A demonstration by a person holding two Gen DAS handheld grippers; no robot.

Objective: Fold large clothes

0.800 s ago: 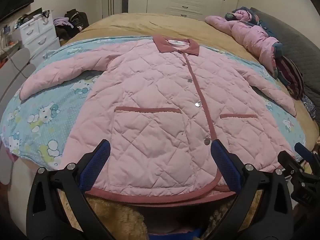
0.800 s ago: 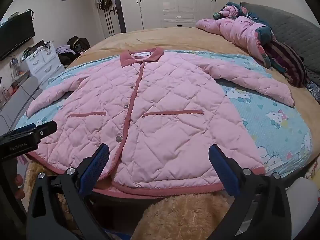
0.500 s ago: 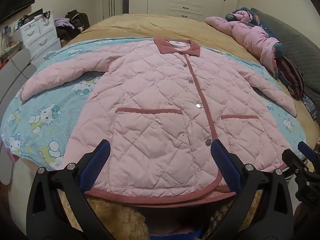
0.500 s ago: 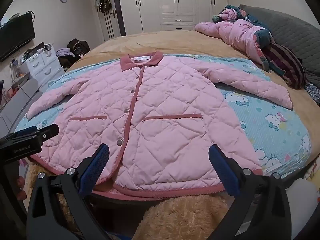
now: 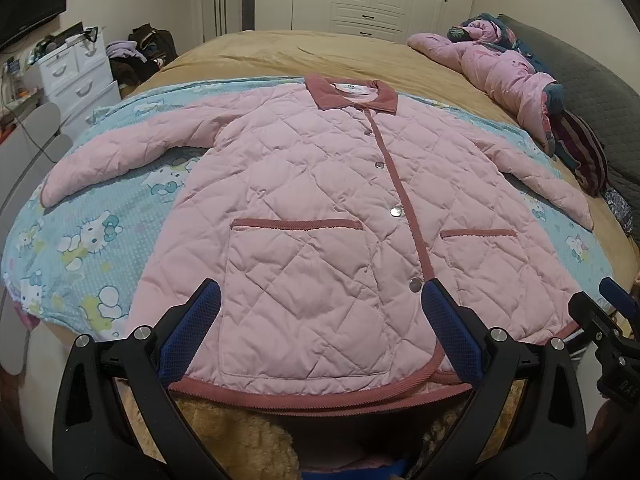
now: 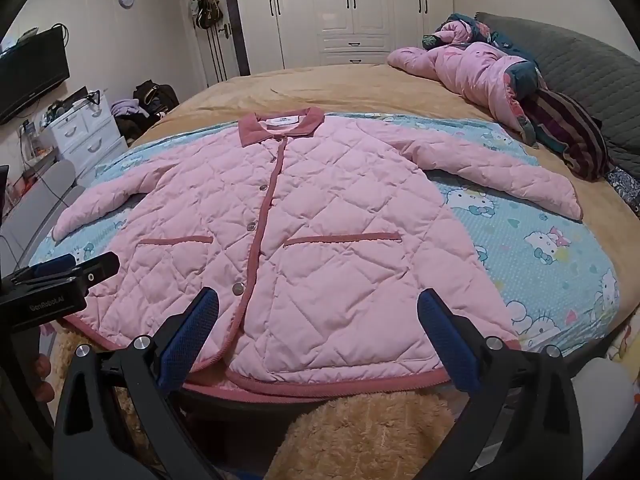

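Observation:
A pink quilted jacket (image 5: 316,208) with dark pink collar and trim lies flat, buttoned, front up, sleeves spread out, on a blue cartoon-print sheet (image 5: 92,236). It also shows in the right wrist view (image 6: 320,240). My left gripper (image 5: 320,312) is open and empty, hovering over the jacket's hem on its left half. My right gripper (image 6: 318,312) is open and empty over the hem's right half. The right gripper's body shows at the right edge of the left wrist view (image 5: 608,320); the left gripper's body shows at the left edge of the right wrist view (image 6: 60,280).
The bed has a tan blanket (image 5: 320,52). A crumpled pink coat (image 6: 476,72) and a striped garment (image 6: 568,136) lie at the far right by a grey headboard (image 6: 580,64). A white drawer unit (image 5: 76,76) stands left. A fluffy tan throw (image 6: 360,436) hangs at the near edge.
Both grippers have drawn back and risen slightly, so the jacket sits a little farther away. Both stay open and empty. The jacket has not moved.

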